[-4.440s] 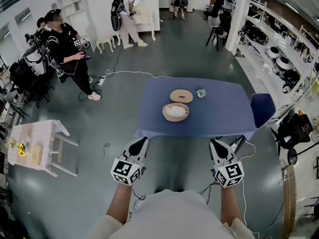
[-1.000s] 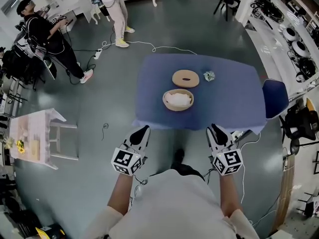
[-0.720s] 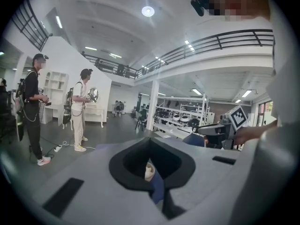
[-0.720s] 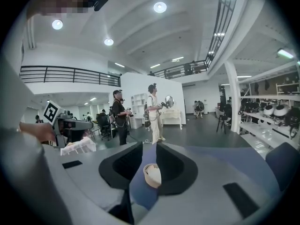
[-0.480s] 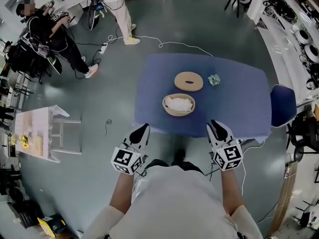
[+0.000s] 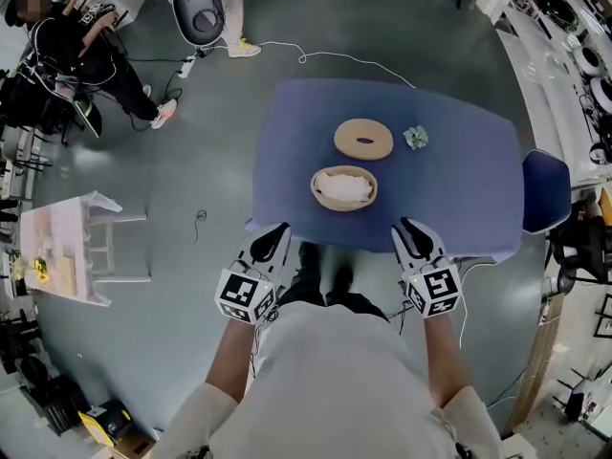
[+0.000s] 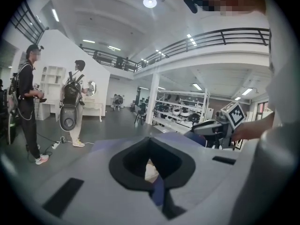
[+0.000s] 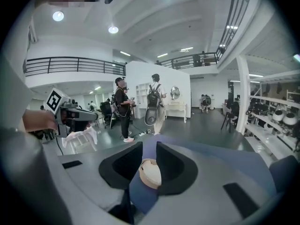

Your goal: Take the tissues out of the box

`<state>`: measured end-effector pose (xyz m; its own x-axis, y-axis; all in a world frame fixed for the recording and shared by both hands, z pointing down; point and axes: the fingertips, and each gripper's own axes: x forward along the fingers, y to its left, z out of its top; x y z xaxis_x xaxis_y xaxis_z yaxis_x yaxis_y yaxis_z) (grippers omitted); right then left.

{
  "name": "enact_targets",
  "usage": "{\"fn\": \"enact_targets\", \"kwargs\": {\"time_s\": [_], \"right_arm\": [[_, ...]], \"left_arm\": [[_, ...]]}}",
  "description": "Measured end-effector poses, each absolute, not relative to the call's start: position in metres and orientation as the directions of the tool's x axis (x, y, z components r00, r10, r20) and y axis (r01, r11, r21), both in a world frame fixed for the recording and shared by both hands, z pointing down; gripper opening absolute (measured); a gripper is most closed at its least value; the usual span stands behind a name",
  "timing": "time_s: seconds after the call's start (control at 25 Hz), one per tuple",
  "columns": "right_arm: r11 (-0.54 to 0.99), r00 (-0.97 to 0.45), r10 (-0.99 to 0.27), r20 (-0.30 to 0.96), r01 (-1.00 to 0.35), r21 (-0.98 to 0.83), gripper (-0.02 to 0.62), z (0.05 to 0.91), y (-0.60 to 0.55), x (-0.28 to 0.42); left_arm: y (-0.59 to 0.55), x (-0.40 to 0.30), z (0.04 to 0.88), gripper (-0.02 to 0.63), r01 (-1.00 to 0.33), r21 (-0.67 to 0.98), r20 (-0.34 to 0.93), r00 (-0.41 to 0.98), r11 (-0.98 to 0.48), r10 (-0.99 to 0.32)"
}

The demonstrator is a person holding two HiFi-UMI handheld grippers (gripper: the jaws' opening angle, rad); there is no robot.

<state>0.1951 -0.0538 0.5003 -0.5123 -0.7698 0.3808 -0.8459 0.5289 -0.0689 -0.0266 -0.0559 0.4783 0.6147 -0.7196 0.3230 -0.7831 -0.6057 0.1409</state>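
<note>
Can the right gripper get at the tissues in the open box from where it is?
Probably yes. The lid lies beside the box, the tissues sit exposed, and bare table lies between them and the right gripper, jaws apart and empty.

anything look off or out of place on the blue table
Nothing spilled or damaged. The round box is open, its lid lying flat on the table beyond it, with a small crumpled scrap beside the lid.

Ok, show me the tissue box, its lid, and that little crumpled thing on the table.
tissue box (image 6: 342, 207): head view, on the near side of its wooden rim.
lid (image 6: 346, 140): head view, on the wood left of its slot.
crumpled scrap (image 6: 415, 138): head view, on its middle.
</note>
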Motion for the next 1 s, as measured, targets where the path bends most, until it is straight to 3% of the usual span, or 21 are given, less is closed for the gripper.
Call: {"fn": "enact_targets", "kwargs": {"time_s": [0.48, 1.0], "right_arm": [[0.548, -0.469, -0.713, 0.521, -0.837, -0.003, 0.109, 0.57, -0.135, 0.145], [0.625, -0.423, -0.54, 0.728, -0.781, 0.01, 0.117, 0.714, -0.19, 0.123]], "left_arm": [[-0.134, -0.051, 0.539, 0.008, -0.697, 0.193, 0.382, 0.702, -0.691, -0.601], [-0.178, -0.059, 0.601, 0.008, -0.651, 0.287, 0.451, 0.739, -0.703, -0.5]]}}
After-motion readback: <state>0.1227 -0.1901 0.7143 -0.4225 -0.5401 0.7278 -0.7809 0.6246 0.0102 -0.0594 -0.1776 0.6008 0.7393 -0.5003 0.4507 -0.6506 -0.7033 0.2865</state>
